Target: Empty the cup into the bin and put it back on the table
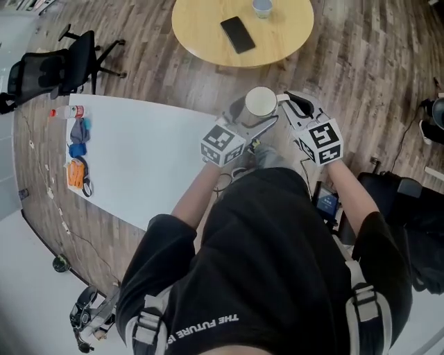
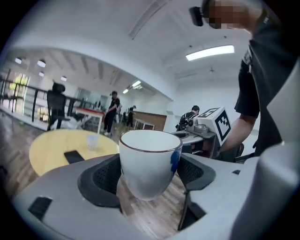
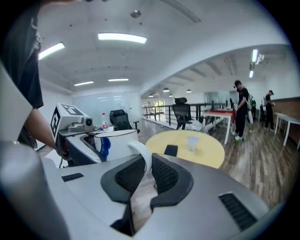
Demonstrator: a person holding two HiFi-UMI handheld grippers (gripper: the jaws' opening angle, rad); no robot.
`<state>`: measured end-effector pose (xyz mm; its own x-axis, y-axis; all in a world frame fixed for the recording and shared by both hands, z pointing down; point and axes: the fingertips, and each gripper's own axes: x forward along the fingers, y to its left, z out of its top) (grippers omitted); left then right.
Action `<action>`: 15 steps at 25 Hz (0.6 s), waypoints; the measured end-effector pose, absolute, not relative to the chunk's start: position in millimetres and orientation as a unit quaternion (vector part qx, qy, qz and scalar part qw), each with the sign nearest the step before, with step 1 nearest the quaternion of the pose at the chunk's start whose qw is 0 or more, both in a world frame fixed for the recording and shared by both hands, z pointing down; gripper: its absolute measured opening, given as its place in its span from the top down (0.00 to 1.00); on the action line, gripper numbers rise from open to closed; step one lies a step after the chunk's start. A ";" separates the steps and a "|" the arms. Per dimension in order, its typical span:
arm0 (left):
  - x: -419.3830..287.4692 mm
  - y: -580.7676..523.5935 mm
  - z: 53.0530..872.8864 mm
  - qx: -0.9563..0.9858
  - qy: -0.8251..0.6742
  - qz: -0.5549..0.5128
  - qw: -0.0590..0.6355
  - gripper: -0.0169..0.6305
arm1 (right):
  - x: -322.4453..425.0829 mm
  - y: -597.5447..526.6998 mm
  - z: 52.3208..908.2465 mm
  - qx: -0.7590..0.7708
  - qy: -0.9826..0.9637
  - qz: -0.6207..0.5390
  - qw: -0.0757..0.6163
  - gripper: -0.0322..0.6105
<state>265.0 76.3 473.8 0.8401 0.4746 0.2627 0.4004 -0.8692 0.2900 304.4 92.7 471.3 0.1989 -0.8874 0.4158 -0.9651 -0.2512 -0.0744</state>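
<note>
A white cup (image 1: 261, 101) with a brown rim and a blue mark is held upright in the air over the wooden floor, between two tables. My left gripper (image 1: 255, 119) is shut on the cup's body (image 2: 149, 159), a dark pad (image 2: 105, 176) on each side. My right gripper (image 1: 283, 104) is shut on the cup's handle (image 3: 140, 157), pinched between its pads (image 3: 164, 176). From above, the cup's inside looks plain white. No bin shows in any view.
A round yellow table (image 1: 208, 41) ahead carries a black phone (image 1: 238, 35) and a clear plastic cup (image 1: 262, 7). To the left is a white table (image 1: 146, 159) with a bottle (image 1: 69, 111) and small items. An office chair (image 1: 62, 62) stands at the far left. Dark bags (image 1: 409, 222) lie on the right.
</note>
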 end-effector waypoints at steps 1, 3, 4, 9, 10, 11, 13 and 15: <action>265.4 72.3 456.0 0.961 0.224 0.136 0.084 0.41 | 304.6 88.7 453.5 0.768 -0.612 0.159 0.101 0.87; 264.9 62.1 426.1 0.972 0.209 0.092 0.048 0.41 | 304.0 78.3 425.0 0.767 -0.624 0.115 0.094 0.87; 263.8 56.4 415.4 0.976 0.199 0.079 0.036 0.41 | 303.2 72.1 414.8 0.765 -0.629 0.100 0.091 0.87; 238.4 32.2 398.0 0.988 0.135 0.063 0.026 0.41 | 280.0 42.3 394.1 0.736 -0.667 0.065 0.098 0.87; 228.9 23.5 396.4 0.991 0.119 0.061 0.027 0.41 | 270.6 32.1 391.8 0.724 -0.679 0.061 0.101 0.87; 218.0 13.0 394.6 0.993 0.100 0.060 0.028 0.41 | 259.8 20.0 389.1 0.711 -0.693 0.057 0.103 0.87; 192.8 -10.4 391.0 0.996 0.061 0.059 0.029 0.41 | 235.0 -6.8 384.3 0.683 -0.721 0.047 0.106 0.87; 161.5 -35.3 389.5 0.998 0.017 0.059 0.029 0.41 | 203.1 -35.4 381.7 0.651 -0.750 0.039 0.108 0.87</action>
